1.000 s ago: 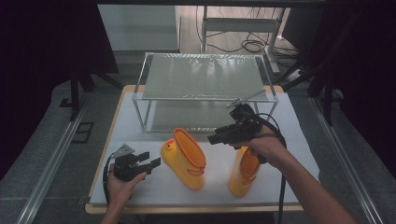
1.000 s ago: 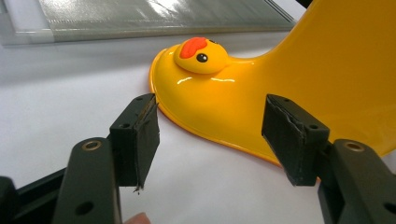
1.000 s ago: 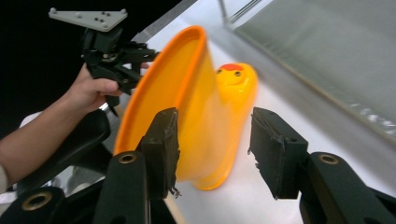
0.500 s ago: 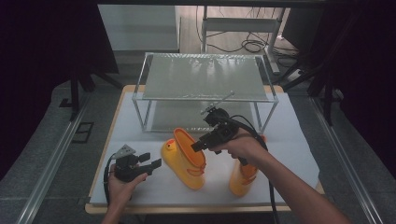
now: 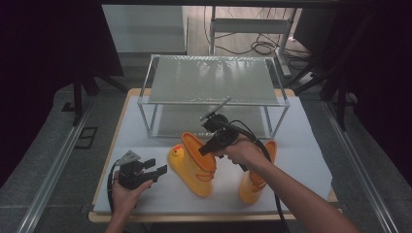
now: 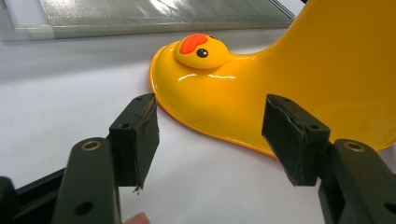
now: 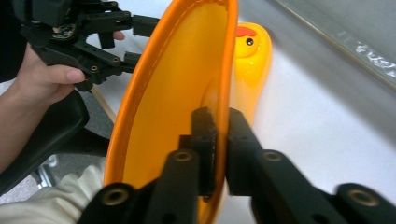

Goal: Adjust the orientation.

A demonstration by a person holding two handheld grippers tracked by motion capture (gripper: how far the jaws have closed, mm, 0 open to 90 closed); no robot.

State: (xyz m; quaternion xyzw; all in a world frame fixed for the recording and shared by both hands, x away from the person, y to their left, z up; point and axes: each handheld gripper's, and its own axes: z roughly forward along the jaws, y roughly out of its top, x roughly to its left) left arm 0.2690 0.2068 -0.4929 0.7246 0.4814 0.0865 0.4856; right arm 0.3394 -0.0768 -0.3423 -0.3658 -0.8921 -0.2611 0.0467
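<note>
Right now your right claw (image 7: pixel 218 140) is clamped on the rim of the nearer yellow boot (image 5: pixel 192 165): in the right gripper view one jaw sits inside the shaft and the other outside it, with the boot's wall pinched between them. From the high view, that claw (image 5: pixel 206 148) reaches down to the top of the boot's shaft from the far side, your right hand (image 5: pixel 243 150) behind it and its cable trailing back along your forearm.

That boot stands upright on the white tabletop (image 5: pixel 145 145), toe pointing left toward your other hand. A small duck face with an orange beak (image 6: pixel 201 49) sits on the toe, plainly seen in the left gripper view.

Your left claw (image 6: pixel 210 135) is spread wide and holds nothing. It sits low over the tabletop, just beside the boot's toe, with the sole's edge lying between and beyond the two pads without touching either. In the high view it (image 5: pixel 155 170) rests in your left hand (image 5: pixel 124 187) near the front left of the tabletop.

A second yellow boot (image 5: pixel 255 179) stands to the right, partly hidden under your right forearm. Behind both boots is a two-level metal rack (image 5: pixel 214 90) with mesh shelves.
</note>
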